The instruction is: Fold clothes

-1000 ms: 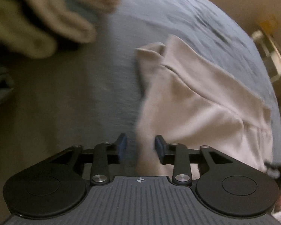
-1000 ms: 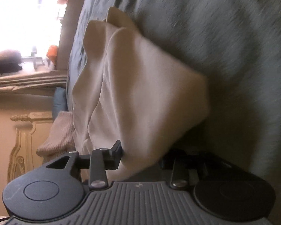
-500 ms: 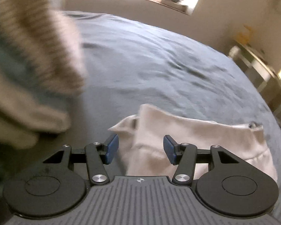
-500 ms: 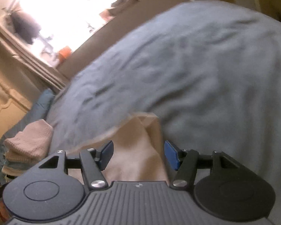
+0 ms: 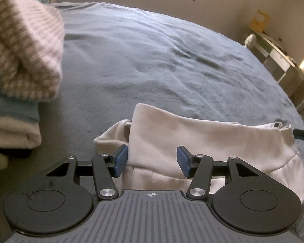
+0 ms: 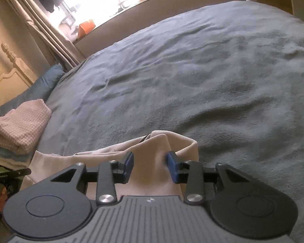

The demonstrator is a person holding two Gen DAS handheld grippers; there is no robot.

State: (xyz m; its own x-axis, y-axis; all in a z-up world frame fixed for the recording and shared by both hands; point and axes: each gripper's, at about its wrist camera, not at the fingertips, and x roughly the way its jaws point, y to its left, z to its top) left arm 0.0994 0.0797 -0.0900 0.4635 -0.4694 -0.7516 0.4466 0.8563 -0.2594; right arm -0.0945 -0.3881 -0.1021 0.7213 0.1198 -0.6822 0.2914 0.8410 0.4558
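A folded cream fleece garment (image 5: 202, 141) lies on the grey-blue blanket (image 5: 152, 60), directly beneath both grippers. The left gripper (image 5: 152, 161) and right gripper (image 6: 150, 167) hover released, fingers spread over the cloth.

The left tool (image 5: 152, 161) gapes over a folded cream garment (image 5: 202, 139) on the grey bedspread (image 5: 152, 60).

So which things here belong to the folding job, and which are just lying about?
Job:
- beige garment, on the bed
- left claw, open over it
- right claw, open over it
- folded stack, likely finished pieces

Lying about:
- blue pillow
- curtain
- windowsill clutter
- shelving
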